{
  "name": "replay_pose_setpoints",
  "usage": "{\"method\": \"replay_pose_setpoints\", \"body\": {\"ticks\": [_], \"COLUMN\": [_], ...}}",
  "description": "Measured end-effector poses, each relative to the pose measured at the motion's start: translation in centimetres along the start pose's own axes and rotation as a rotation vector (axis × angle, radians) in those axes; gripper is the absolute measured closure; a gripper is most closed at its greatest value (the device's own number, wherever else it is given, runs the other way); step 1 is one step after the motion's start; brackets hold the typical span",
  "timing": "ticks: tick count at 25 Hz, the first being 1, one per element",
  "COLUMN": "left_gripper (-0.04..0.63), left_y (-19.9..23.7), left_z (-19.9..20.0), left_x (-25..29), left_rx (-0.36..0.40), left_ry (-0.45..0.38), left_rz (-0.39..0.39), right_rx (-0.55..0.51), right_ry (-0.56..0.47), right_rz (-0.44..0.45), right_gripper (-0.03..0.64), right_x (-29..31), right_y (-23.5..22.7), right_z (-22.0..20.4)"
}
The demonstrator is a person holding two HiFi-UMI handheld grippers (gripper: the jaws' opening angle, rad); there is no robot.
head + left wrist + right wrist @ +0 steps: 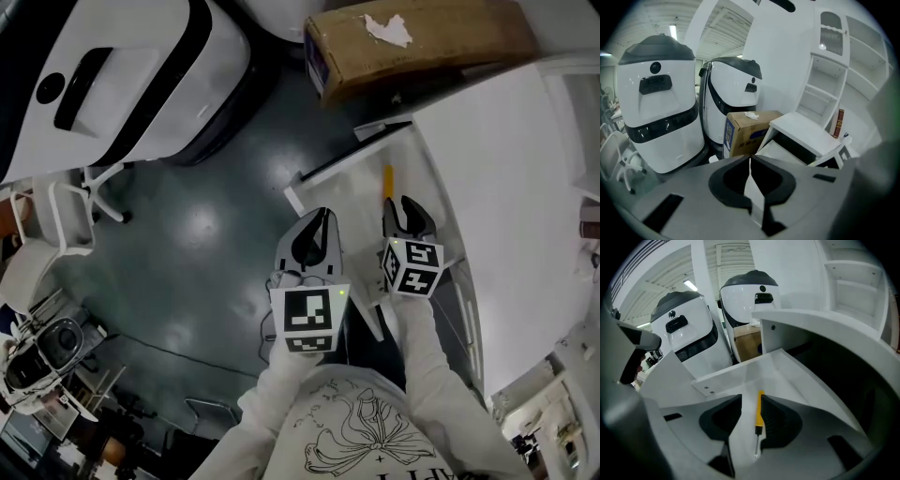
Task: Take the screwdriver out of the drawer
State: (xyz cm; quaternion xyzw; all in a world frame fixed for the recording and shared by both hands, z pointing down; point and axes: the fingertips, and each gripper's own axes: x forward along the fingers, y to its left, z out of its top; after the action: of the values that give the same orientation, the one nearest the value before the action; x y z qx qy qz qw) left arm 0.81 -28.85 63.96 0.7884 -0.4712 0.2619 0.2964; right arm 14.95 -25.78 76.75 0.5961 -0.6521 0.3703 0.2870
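Head view: white drawer (337, 161) seen open beneath both grippers. Left gripper (750, 158) shut, empty, best parked clear of drawer. Right gripper (751, 397) spread wide above drawer floor. Yellow-handled screwdriver (760, 411) lies flat between jaws, close to one pad, not yet pressed. Handle to be centred, then clamped squarely before lifting.

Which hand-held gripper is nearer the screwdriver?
Right. The right hand-held gripper hangs over the screwdriver, open jaws lined up on it; the left hand-held gripper is off to its left.

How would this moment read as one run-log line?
right gripper: open above yellow-handled screwdriver lying in white drawer | left gripper: shut, empty
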Motion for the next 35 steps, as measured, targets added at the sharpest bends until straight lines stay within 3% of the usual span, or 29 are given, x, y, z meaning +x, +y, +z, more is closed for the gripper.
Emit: {"method": "replay_pose_setpoints", "body": {"ticks": [21, 29, 35], "left_gripper": [0.584, 0.584, 0.584], "left_y": [1.0, 1.6, 1.2], "left_z": [-2.1, -2.5, -1.5], "left_x": [0.9, 0.5, -0.2], "left_rx": [-0.046, -0.051, -0.038], "left_ry": [0.032, 0.032, 0.0], "left_rz": [0.004, 0.014, 0.015], "right_rx": [-0.004, 0.032, -0.014], "right_ry": [0.171, 0.16, 0.117], "right_rz": [-0.025, -0.044, -0.038], "right_gripper": [0.517, 0.546, 0.548], "right_x": [7.4, 7.5, 5.5], "right_y": [-1.8, -2.2, -1.5], "right_z": [-4.7, -5.0, -3.0]}}
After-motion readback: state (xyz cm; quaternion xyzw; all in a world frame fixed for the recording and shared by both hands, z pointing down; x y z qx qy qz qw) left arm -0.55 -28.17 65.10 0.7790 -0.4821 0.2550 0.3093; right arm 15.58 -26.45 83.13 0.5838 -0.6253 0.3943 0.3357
